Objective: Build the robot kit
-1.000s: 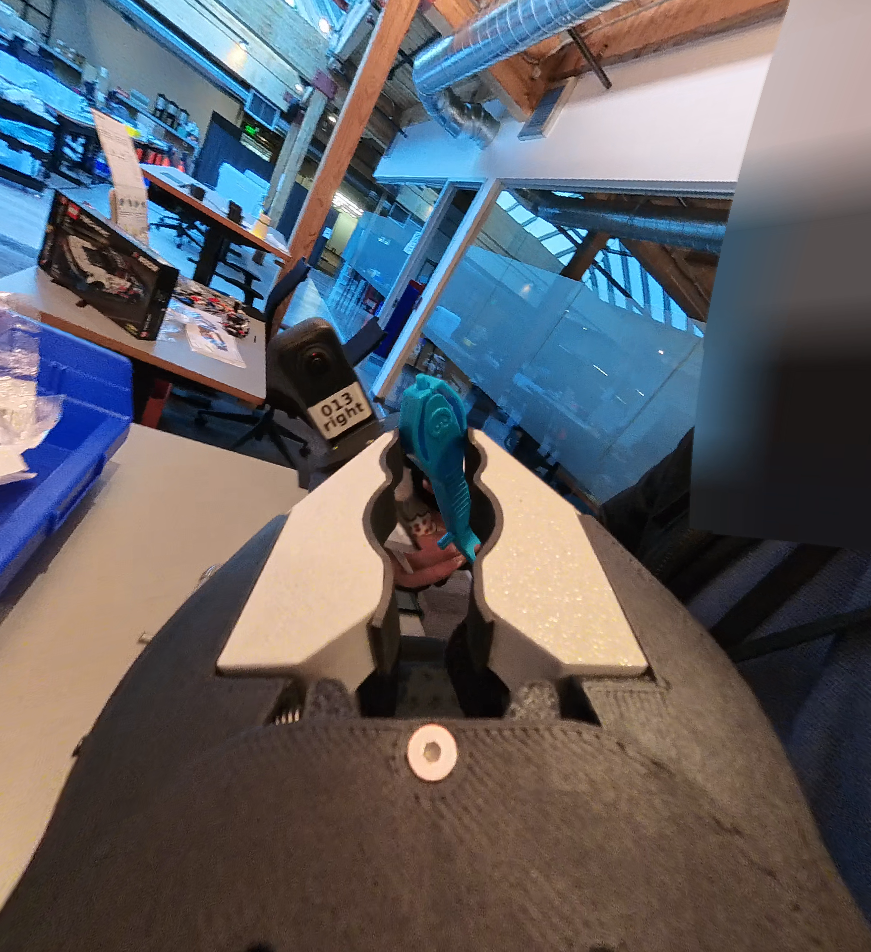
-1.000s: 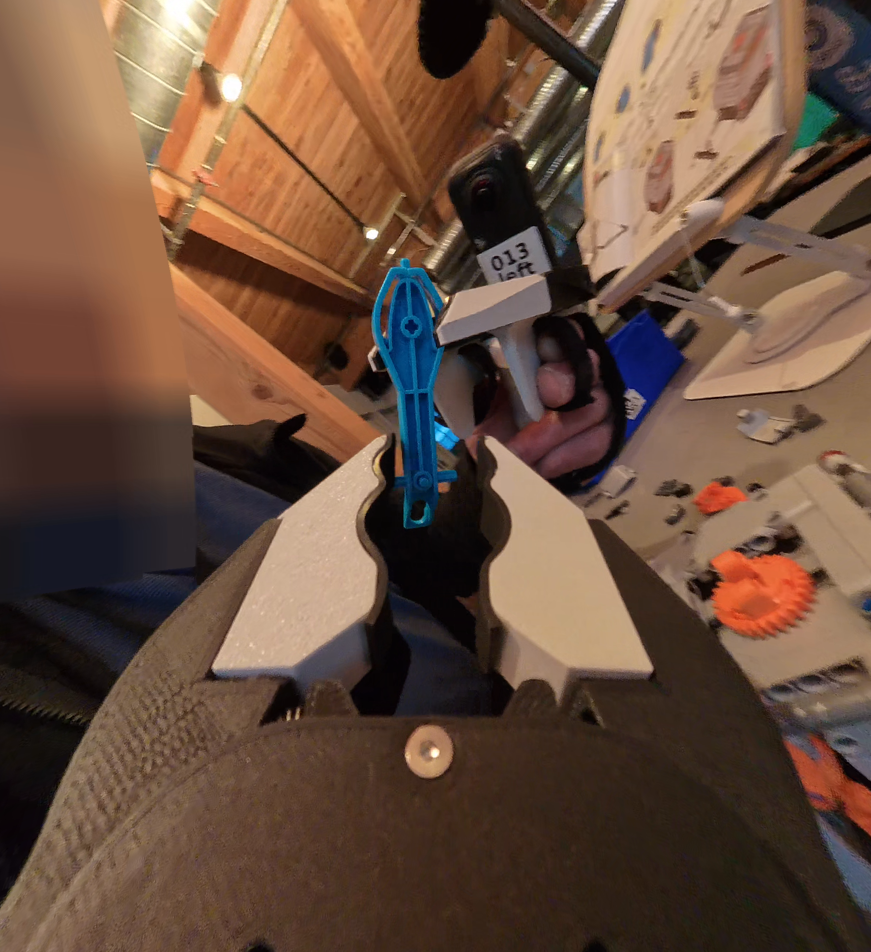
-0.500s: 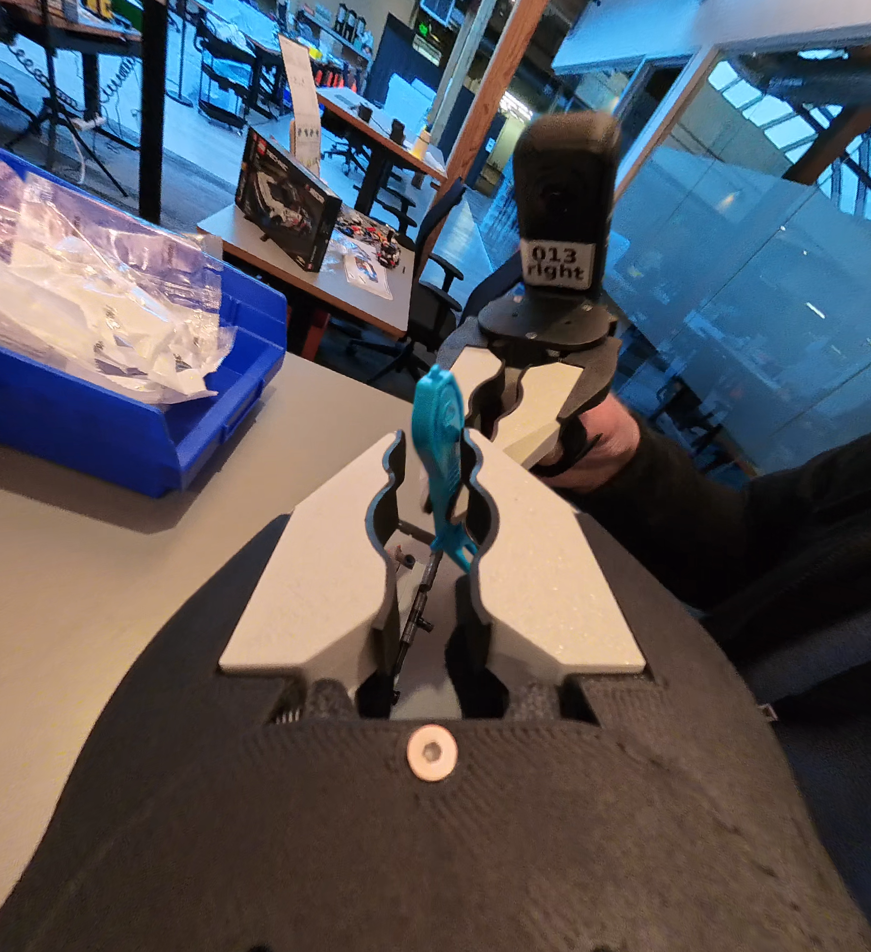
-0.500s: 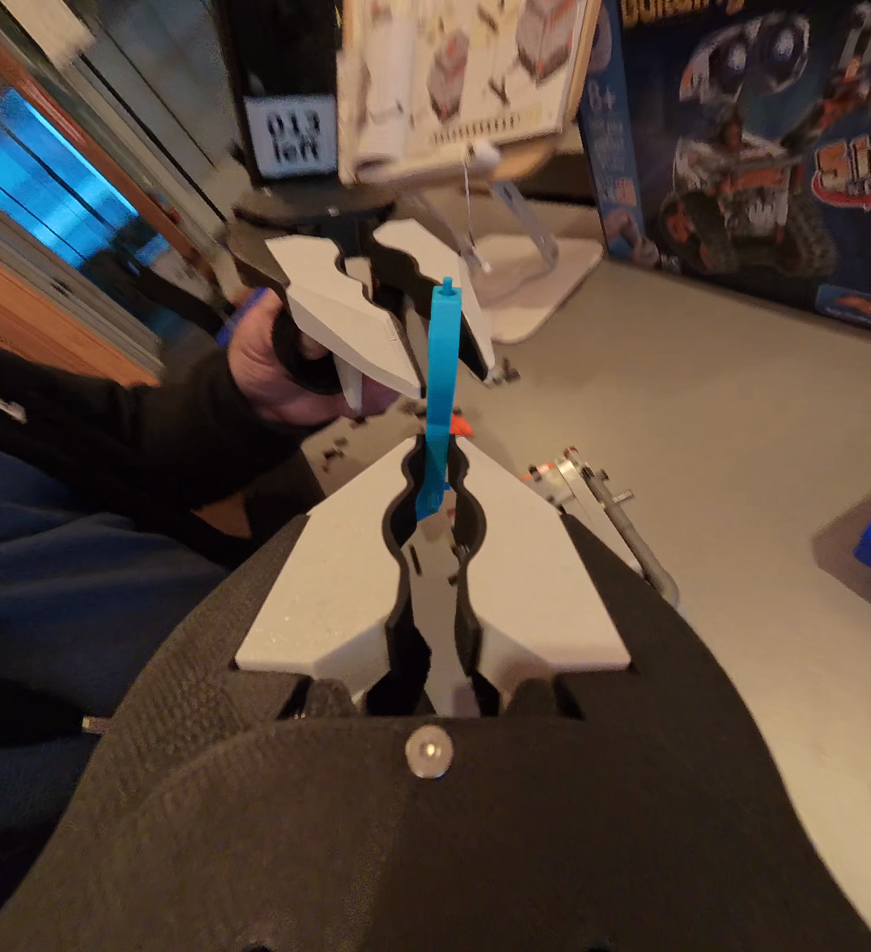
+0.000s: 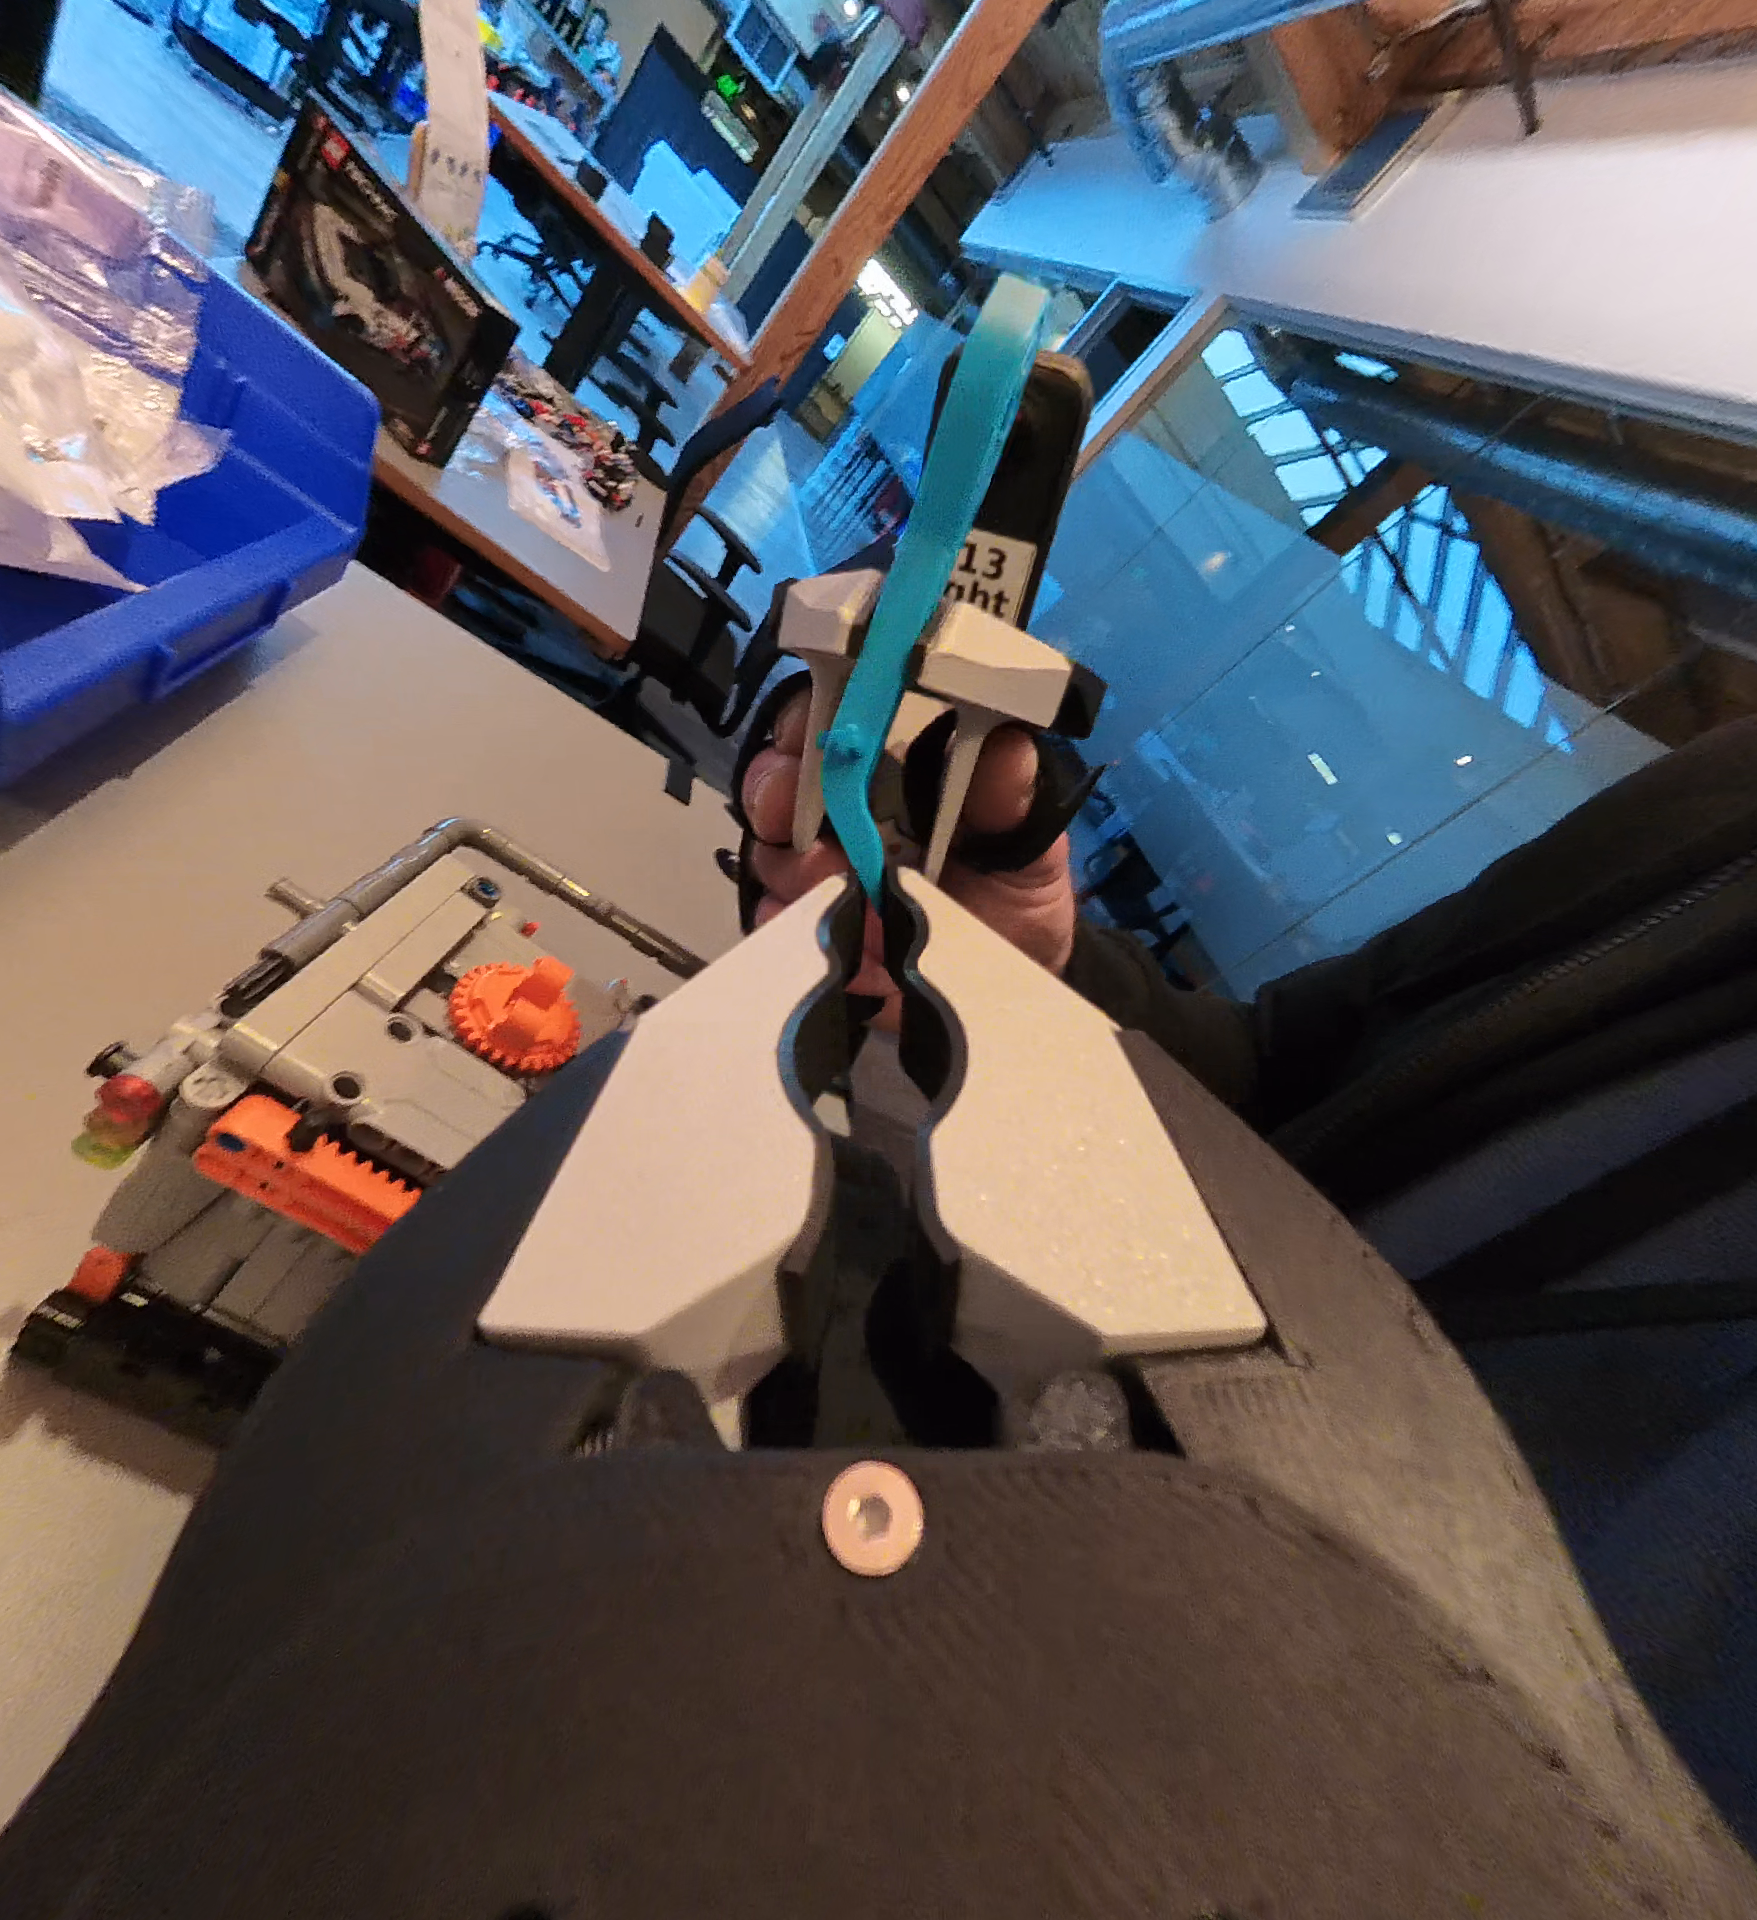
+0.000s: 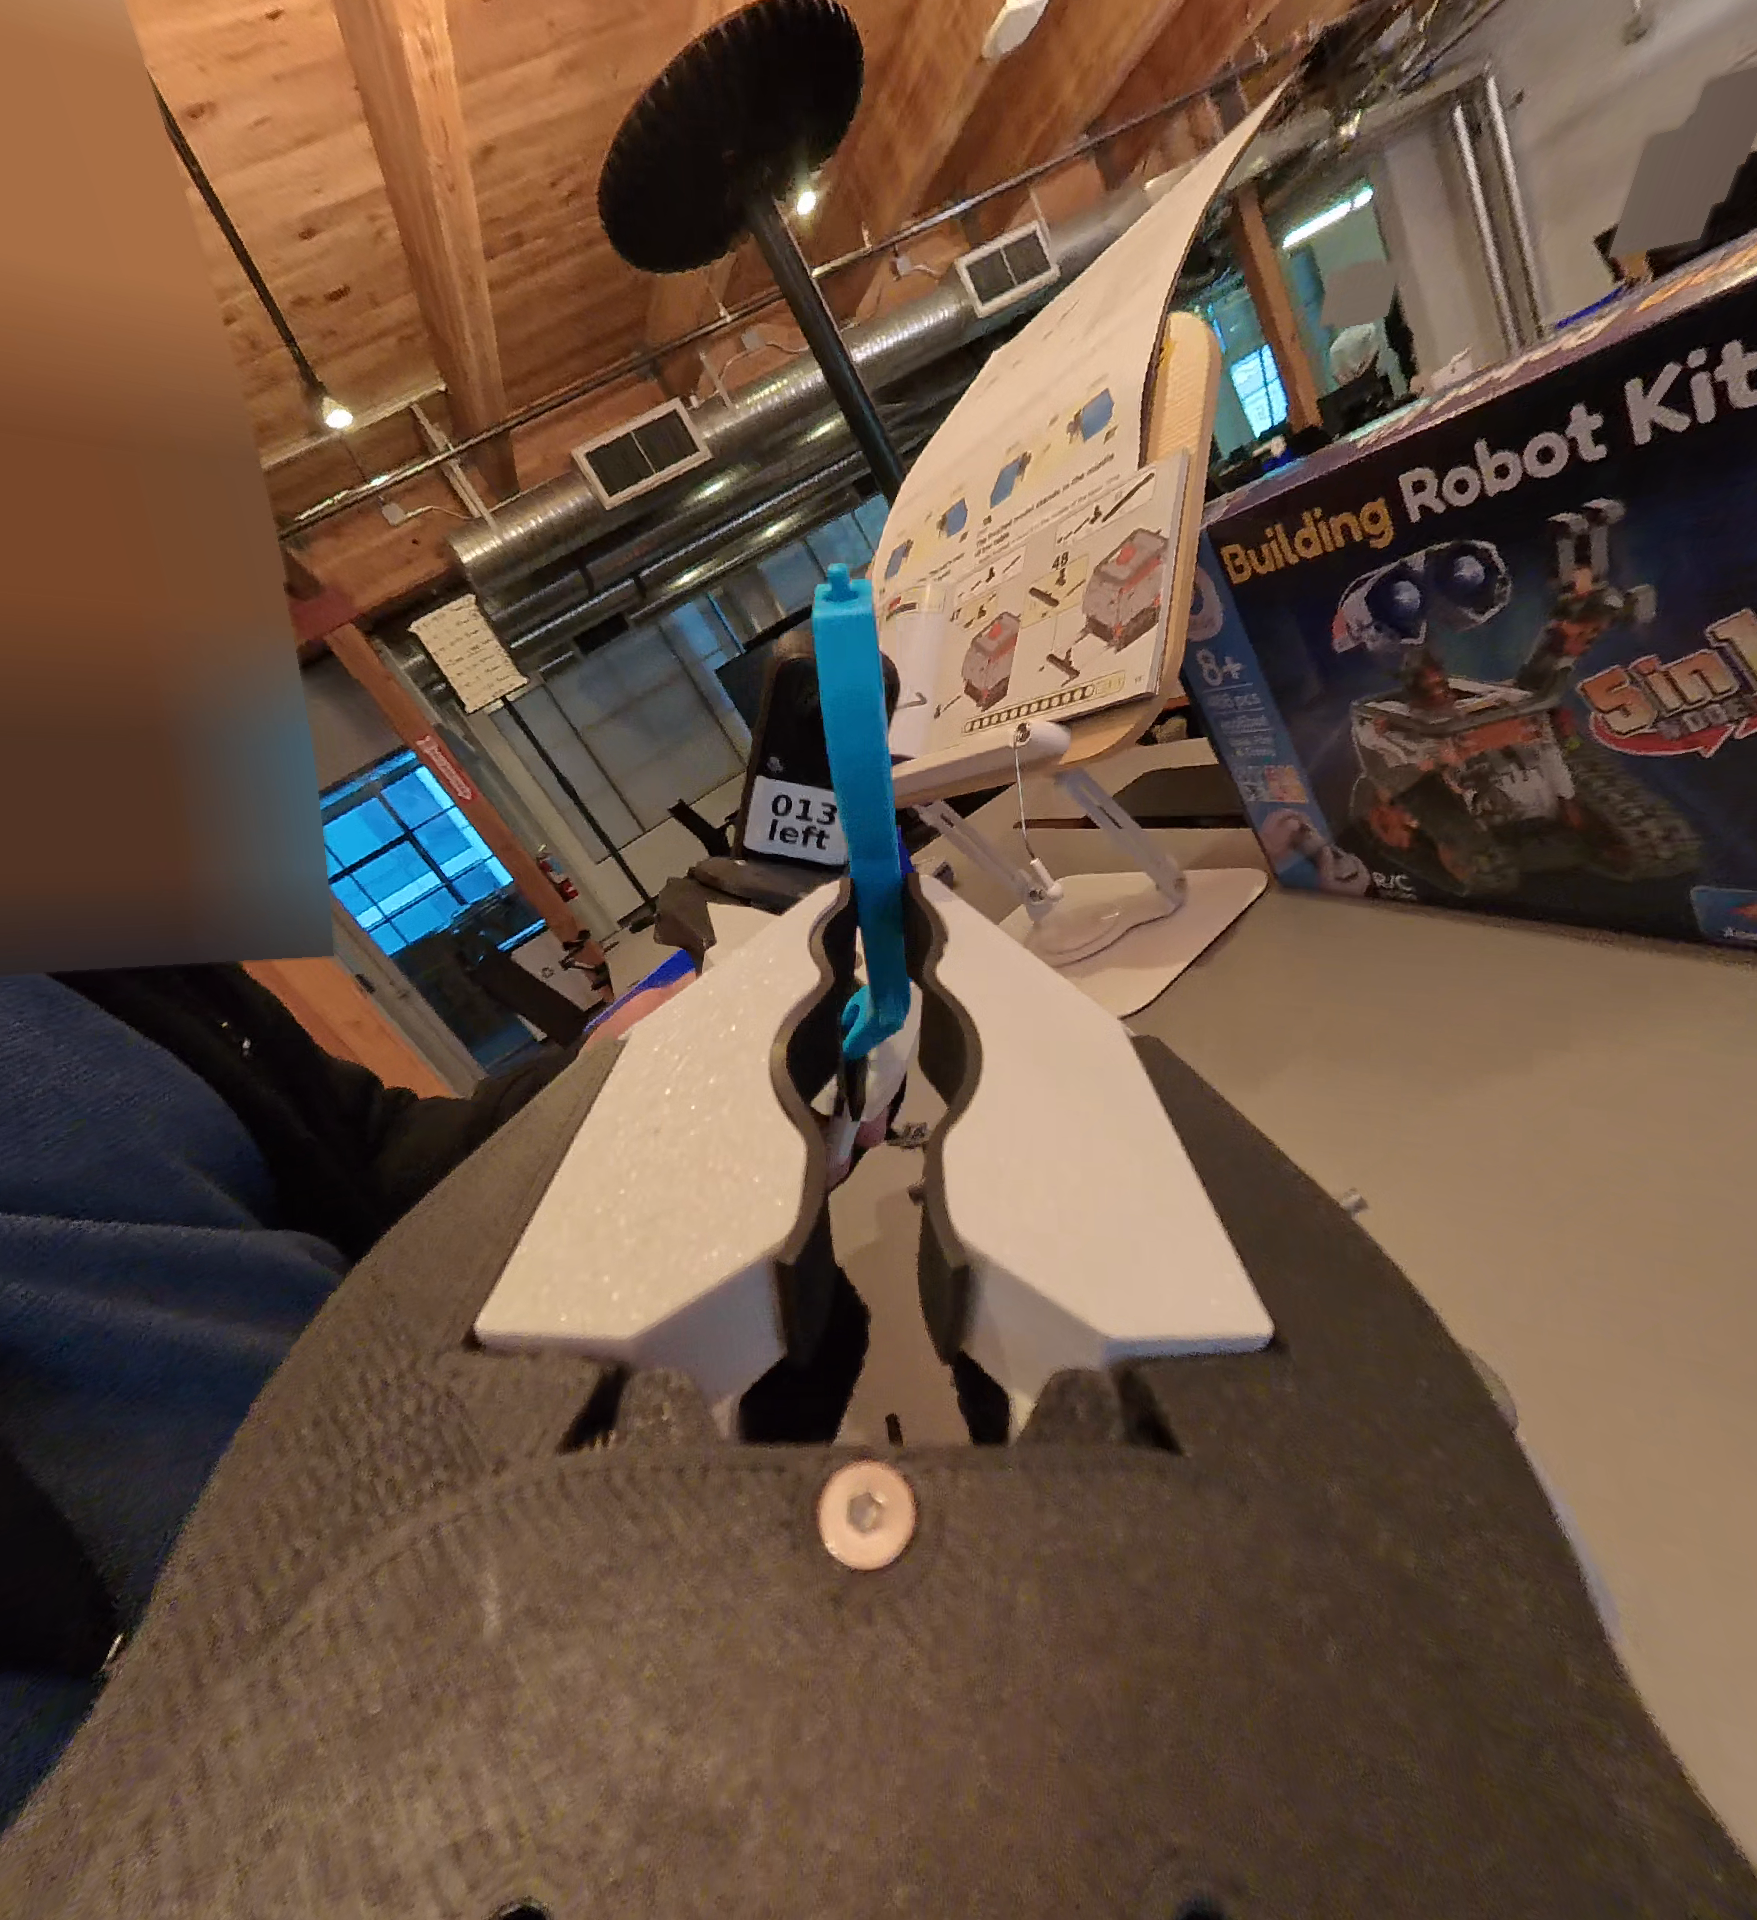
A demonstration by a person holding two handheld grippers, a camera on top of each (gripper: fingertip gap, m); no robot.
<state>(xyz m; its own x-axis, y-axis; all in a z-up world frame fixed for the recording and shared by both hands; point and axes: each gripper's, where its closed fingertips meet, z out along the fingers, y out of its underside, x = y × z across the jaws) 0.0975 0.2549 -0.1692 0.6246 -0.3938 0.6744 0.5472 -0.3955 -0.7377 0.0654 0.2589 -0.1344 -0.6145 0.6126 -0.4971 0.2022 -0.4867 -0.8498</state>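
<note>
- Fingers of your left claw (image 5: pixel 871 894) are drawn almost together at the tips and pinch the thin lower end of the teal tool (image 5: pixel 941 540), which rises up and away from them, leaning right.
- In the right wrist view your right claw (image 6: pixel 879 899) is narrowed to about the tool's width, with the tool standing between the tips and its hooked end inside the fingers. You cannot tell from either view whether this claw actually grips it.
- Just beyond the left claw, the tool passes between the right claw's grey fingers, with the hand (image 5: pixel 1019 894) that holds it behind.
- Left of the left claw, a grey and orange brick model (image 5: pixel 375 1049) lies on the bench (image 5: pixel 334 748).
- Farther left, a blue bin (image 5: pixel 178 582) holds clear plastic bags (image 5: pixel 32 416).
- Beyond the right claw, an open instruction booklet (image 6: pixel 1040 582) leans on a white stand (image 6: pixel 1113 914).
- To the right of the stand, a dark kit box (image 6: pixel 1539 665) stands upright on the bench.
</note>
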